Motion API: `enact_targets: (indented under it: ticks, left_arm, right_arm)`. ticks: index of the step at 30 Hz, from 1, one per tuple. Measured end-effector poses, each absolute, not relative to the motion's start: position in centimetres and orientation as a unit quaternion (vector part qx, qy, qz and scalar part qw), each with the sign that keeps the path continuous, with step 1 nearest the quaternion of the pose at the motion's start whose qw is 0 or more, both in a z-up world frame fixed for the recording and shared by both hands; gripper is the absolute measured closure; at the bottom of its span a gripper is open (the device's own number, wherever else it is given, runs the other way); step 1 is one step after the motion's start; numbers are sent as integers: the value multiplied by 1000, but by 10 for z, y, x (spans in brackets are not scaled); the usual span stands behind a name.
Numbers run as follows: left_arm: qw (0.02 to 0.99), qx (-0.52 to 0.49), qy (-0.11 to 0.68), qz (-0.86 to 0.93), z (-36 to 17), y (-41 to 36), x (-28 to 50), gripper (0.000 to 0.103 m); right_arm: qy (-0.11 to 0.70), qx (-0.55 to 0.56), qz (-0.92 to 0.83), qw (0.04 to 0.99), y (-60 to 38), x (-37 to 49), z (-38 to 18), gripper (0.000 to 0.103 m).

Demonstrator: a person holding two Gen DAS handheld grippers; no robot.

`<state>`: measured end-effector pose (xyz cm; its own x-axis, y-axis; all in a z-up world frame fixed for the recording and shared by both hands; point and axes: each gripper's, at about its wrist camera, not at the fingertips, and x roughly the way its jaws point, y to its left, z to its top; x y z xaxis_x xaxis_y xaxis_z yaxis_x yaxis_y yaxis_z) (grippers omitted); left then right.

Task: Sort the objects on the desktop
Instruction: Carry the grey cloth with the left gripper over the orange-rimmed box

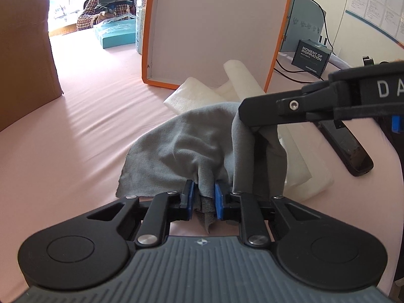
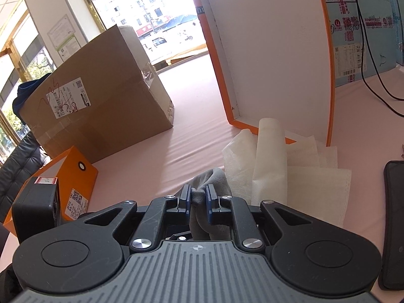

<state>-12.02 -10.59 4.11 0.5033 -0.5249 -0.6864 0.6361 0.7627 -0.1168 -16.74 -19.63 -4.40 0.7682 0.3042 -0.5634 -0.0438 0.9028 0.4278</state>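
Note:
A grey cloth [image 1: 192,149] hangs between both grippers above the pink table. My left gripper [image 1: 204,197] is shut on its near edge. My right gripper [image 2: 197,197] is shut on another part of the grey cloth [image 2: 214,179]; in the left wrist view it reaches in from the right [image 1: 255,123] and pinches the cloth's far corner. White foam sheets [image 2: 290,166] lie under and behind the cloth. An open orange-rimmed white box [image 1: 212,30] stands tilted just beyond; it also shows in the right wrist view [image 2: 272,50].
A black phone [image 1: 348,149] lies to the right of the sheets. A large cardboard box [image 2: 96,106] stands at left, with a small orange box [image 2: 75,184] and a black device [image 2: 35,209] near it. Cables [image 2: 373,80] and a dark box [image 1: 311,55] are at back right.

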Motion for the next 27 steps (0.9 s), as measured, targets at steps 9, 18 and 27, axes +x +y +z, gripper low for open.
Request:
enact_targets:
  ticks: [9,18,27]
  left_arm:
    - [880,67,348,-317,55,-79,-119,88]
    - [907,53,306,-285,89,-31,-126,88]
    - [940,29,260,-220,127,48,-136,88]
  right_arm:
    - [328,193,95,920,-187,-163,-41,92]
    - [318,173,113,925,-160,-154,-26,92]
    - [292,158,172,927,-107,-133,5,92]
